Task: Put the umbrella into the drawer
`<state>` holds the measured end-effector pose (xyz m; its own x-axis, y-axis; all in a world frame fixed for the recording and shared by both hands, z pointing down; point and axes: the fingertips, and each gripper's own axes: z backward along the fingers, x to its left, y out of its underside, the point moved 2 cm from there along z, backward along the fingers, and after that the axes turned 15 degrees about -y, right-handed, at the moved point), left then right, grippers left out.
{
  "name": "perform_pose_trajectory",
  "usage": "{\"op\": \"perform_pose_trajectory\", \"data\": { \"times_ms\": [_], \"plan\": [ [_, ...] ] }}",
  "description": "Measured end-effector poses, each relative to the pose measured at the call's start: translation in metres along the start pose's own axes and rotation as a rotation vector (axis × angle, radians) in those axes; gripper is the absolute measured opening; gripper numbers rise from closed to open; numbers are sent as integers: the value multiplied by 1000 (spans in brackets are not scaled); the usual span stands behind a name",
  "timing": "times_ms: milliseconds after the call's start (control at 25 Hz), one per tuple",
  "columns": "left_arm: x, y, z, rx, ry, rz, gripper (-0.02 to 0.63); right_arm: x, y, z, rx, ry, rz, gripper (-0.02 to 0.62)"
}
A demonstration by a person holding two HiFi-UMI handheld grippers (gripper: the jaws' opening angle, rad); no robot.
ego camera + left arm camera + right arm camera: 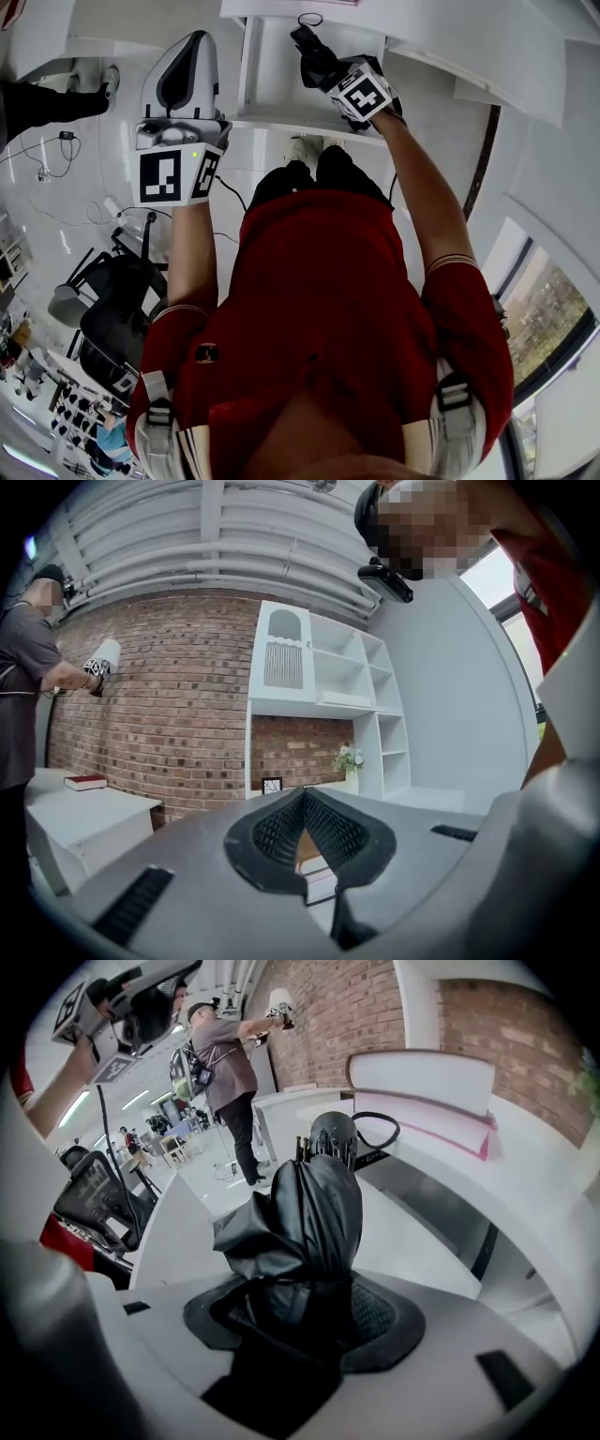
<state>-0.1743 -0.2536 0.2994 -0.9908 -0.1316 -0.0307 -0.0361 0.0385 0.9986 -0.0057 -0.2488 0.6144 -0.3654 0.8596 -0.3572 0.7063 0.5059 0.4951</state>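
A black folded umbrella sticks out of my right gripper, which is shut on its crumpled fabric. The handle end with a black loop strap points away from me. In the head view my right gripper tilts down and holds the umbrella over the open white drawer; the strap hangs at the far end. My left gripper hovers left of the drawer, apart from it. In its own view the pads meet at the tips with nothing between them.
A pink-edged white book lies on the white desk top behind the drawer. A white shelf unit with a small plant stands against the brick wall. Another person stands nearby. A black office chair sits left.
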Motion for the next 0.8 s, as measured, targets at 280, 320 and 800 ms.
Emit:
{"op": "perform_pose_trajectory", "data": {
  "times_ms": [280,320,800],
  "plan": [
    [10,9,-3,29,-25,-4,8,-25,14,-21,44,35,-181,249],
    [11,10,-4,34,-26,-5,8,-29,16,-23,47,48,-212,249],
    [27,22,-7,77,-46,-18,8,-69,45,-36,80,210,-570,250]
  ]
}}
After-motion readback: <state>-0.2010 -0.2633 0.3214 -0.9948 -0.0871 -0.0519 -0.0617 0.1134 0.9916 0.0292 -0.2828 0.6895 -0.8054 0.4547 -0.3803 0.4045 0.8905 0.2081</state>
